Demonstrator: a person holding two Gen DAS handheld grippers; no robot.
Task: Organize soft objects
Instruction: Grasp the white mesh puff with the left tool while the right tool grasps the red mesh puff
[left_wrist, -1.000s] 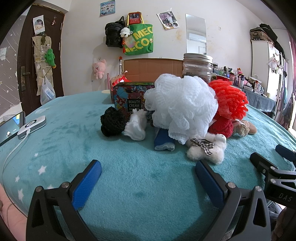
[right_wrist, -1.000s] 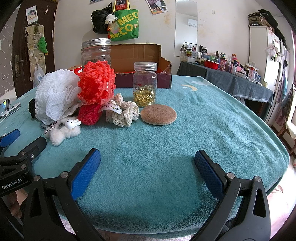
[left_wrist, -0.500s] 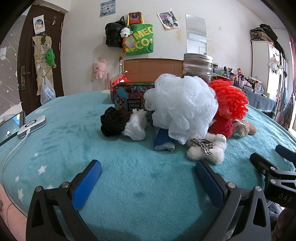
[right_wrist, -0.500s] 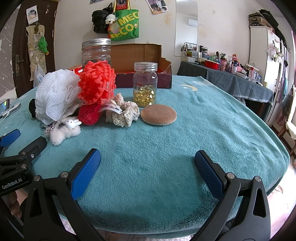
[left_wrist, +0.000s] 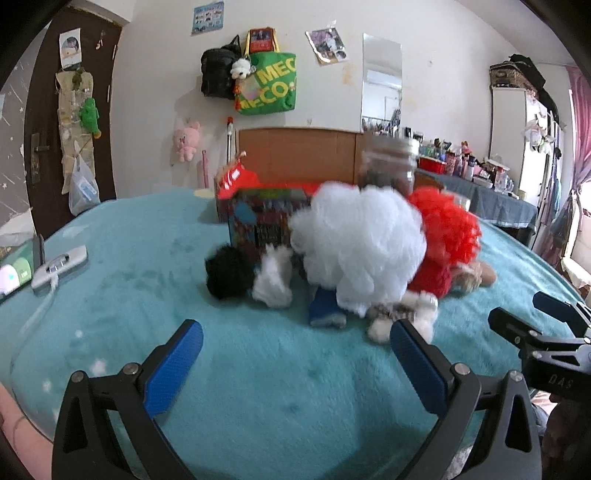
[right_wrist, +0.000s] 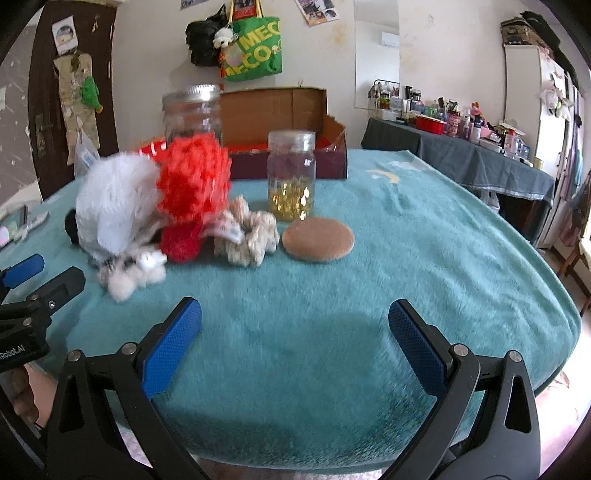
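A pile of soft things lies on the teal blanket (left_wrist: 258, 369): a white mesh pouf (left_wrist: 358, 247), a red pouf (left_wrist: 447, 229), a black pouf (left_wrist: 227, 275), a small white fluffy piece (left_wrist: 273, 284), a blue cloth (left_wrist: 325, 308) and a white plush toy (left_wrist: 402, 317). The right wrist view also shows a beige knitted scrunchie (right_wrist: 247, 236) and a round brown pad (right_wrist: 317, 243). My left gripper (left_wrist: 295, 354) stands open in front of the pile, holding nothing. My right gripper (right_wrist: 295, 347) is open too, short of the pad, empty.
A patterned box (left_wrist: 258, 218) and a big glass jar (left_wrist: 388, 166) stand behind the pile. A jar of yellow capsules (right_wrist: 291, 181) is beside the pad, an open cardboard box (right_wrist: 280, 122) farther back. A phone and charger (left_wrist: 55, 264) lie at the left.
Both grippers have started moving forward toward the pile; the current views are blurred and the objects look slightly nearer. Nothing was grasped.
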